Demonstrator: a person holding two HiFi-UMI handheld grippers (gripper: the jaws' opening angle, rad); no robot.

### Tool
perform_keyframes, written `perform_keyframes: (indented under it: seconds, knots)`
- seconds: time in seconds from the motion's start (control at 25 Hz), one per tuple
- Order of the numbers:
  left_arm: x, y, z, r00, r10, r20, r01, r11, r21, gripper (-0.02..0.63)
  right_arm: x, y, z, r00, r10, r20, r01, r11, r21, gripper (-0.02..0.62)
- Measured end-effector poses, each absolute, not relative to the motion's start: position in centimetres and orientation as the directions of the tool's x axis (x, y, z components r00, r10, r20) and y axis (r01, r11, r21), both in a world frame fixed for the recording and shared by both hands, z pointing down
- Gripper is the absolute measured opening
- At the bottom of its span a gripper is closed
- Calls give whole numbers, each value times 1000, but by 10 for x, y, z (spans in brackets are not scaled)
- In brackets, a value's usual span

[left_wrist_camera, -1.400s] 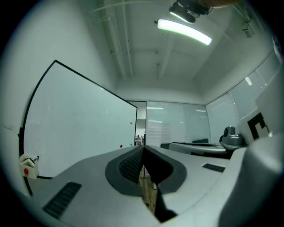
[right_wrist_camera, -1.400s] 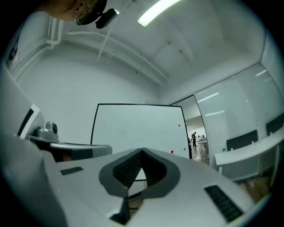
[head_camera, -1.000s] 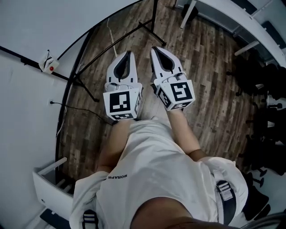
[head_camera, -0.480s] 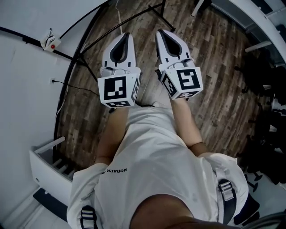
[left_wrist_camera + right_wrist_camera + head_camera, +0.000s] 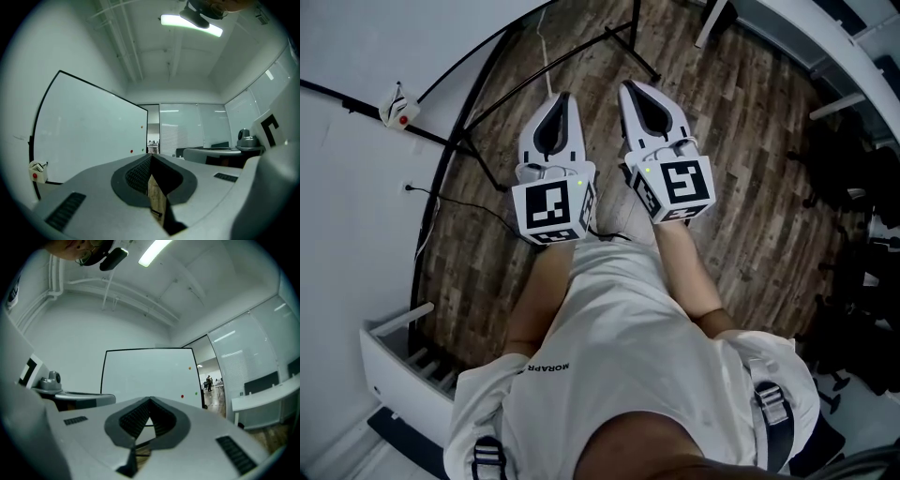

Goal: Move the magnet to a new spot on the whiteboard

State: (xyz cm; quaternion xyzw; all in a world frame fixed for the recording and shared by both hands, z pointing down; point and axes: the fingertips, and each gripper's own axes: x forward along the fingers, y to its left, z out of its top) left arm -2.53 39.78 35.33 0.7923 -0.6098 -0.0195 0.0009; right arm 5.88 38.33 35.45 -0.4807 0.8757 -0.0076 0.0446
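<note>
Both grippers are held level and side by side over the wooden floor, and neither holds anything. The left gripper point(image 5: 562, 101) is shut, its tips meeting point(image 5: 151, 156). The right gripper point(image 5: 630, 90) is shut as well point(image 5: 150, 400). The whiteboard point(image 5: 89, 126) stands ahead and to the left, well beyond the jaws. Near its far edge sit three small magnets: orange point(image 5: 141, 126), red point(image 5: 131, 151) and green point(image 5: 143, 149). The right gripper view shows the board point(image 5: 140, 376) with the orange point(image 5: 189, 368), red point(image 5: 182, 396) and green point(image 5: 196, 393) magnets.
A small white holder with a red dot point(image 5: 398, 108) hangs on the board's black frame. Black stand legs point(image 5: 619, 42) and a cable cross the floor ahead. Desks point(image 5: 787, 28) and dark chairs point(image 5: 853, 159) stand to the right. A white rack point(image 5: 398, 361) sits at lower left.
Both grippers have shifted a little together over the floor, still side by side. Their jaws stay shut.
</note>
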Motion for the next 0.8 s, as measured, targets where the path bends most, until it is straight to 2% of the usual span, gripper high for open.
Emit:
perform_keyframes:
  seconds: [0.32, 0.8]
  knots:
    - [-17, 317, 360, 279, -959, -45, -959, -281, 41, 3, 55, 305, 360, -537, -841, -63, -842, 539, -29, 6]
    - [-35, 124, 356, 342, -940, -15, -939, -342, 42, 3, 33, 122, 354, -475, -878, -58, -878, 478, -40, 5]
